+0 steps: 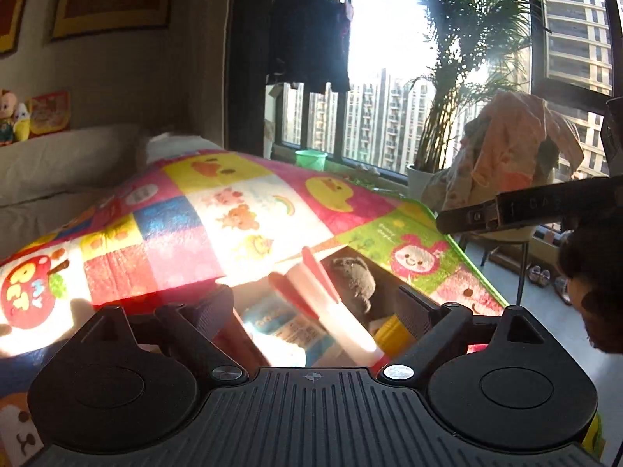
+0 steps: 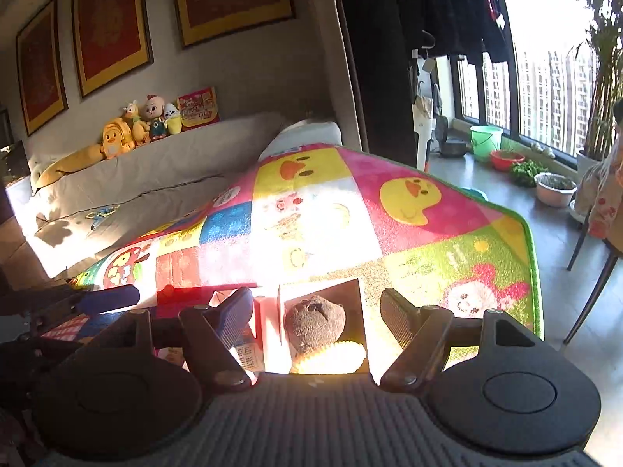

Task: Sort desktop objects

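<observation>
An open box with a pink divider stands on a colourful play mat. In it lie a grey-brown plush toy, a blue-and-white packet and a yellow item. My left gripper is open and empty above the box. In the right wrist view the same box holds the plush toy over a yellow-white item. My right gripper is open and empty just above the plush toy.
The mat's green edge drops to a grey floor on the right. A sofa with plush toys is behind. A chair with clothes, a palm plant, and bowls and a green bucket stand by the window.
</observation>
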{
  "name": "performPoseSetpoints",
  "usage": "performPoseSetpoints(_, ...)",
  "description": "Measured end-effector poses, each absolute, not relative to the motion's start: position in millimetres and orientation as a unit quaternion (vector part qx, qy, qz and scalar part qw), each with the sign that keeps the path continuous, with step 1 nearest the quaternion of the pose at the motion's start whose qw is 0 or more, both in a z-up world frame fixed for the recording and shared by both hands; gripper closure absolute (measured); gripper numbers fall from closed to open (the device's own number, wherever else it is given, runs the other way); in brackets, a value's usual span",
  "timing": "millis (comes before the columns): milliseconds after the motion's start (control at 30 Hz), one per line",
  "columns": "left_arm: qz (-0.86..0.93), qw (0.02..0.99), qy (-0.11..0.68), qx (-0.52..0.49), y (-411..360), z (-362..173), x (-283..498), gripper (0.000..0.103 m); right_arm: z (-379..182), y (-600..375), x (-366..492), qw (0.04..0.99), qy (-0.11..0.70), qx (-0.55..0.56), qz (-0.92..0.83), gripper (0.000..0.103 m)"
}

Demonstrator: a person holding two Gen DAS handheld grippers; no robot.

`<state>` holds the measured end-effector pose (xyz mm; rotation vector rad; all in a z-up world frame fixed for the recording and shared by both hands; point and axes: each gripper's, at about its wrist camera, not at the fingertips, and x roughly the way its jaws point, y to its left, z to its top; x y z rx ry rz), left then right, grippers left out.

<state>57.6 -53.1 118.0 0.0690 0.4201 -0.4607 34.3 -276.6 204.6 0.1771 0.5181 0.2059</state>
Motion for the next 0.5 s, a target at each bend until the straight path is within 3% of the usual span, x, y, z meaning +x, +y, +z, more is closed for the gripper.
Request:
performPoseSetpoints(233,-0.16,0.948,0.273,0.022,5.2,55.6,-1.9,0.007,164.1,-274.7,-1.0,0.953,0.283,0.075,0.078,0.026)
performPoseSetpoints(333,-0.128,0.952,0.276,0.02,25.6,46.1,-20.4,0.006,152.3,-249.3,-21.8,0.956,0.281,0.024,0.079,0.02)
performPoseSetpoints(500,-0.075,0.957,0.278,0.021,46.4,44.6,-29.4,0.004,131.9,-183.7,-56.7,0.943,0.29,-0.049,0.155,0.019)
